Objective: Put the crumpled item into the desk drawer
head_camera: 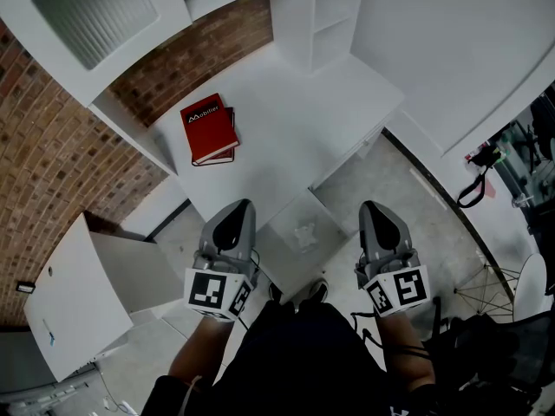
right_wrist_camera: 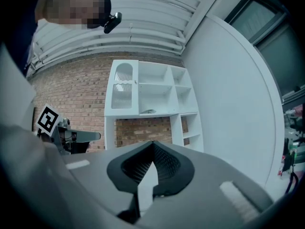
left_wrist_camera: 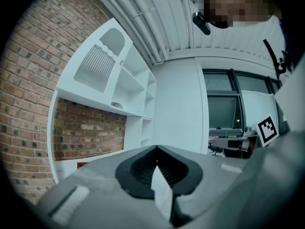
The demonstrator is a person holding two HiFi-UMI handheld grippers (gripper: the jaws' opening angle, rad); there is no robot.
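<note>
Left gripper (head_camera: pixel 241 206) and right gripper (head_camera: pixel 373 206) both closed, empty. Drawer (head_camera: pixel 284 263) open; crumpled item (head_camera: pixel 305 234) looks to be inside. Book (head_camera: pixel 211 130) on desk (head_camera: pixel 295 120).

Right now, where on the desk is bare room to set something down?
The white desk is bare between the red book and the shelf column, and in front of the book. The open drawer is tighter: a crumpled item lies inside.
</note>
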